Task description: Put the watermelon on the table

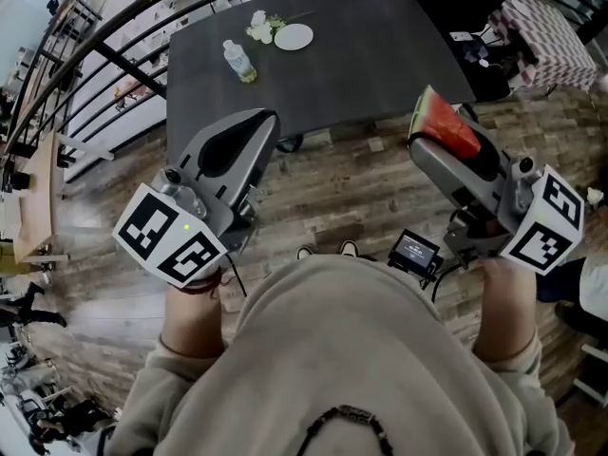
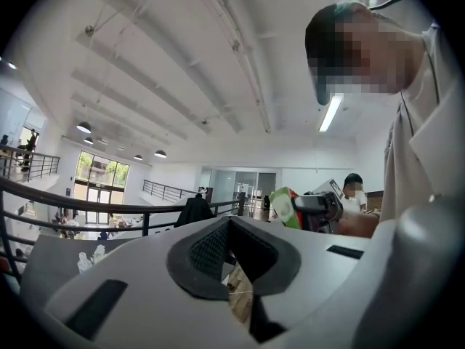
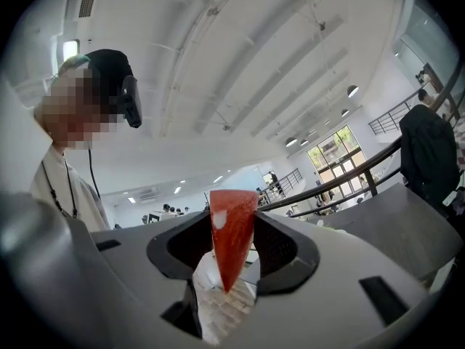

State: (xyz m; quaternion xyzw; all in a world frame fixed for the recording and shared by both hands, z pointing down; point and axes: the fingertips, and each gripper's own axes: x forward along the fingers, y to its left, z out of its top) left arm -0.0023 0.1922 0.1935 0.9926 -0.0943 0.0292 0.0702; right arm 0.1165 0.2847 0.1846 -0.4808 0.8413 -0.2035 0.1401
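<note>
The watermelon, a red wedge with a green rind, is clamped in the right gripper and held in the air over the wooden floor, just short of the near right corner of the table and not touching it. In the right gripper view, both pads press the flat sides of the watermelon, its point hangs downward, and the jaws of the right gripper stand fairly wide around it. The left gripper is level and beside the right one, also short of the table's near edge. In the left gripper view, the jaw tips of the left gripper meet with nothing between them. The dark table carries a clear bottle near its left edge. A white plate and a small white bunch, too small to identify, lie toward the far left corner. A dark railing runs past the table's left edge.
</note>
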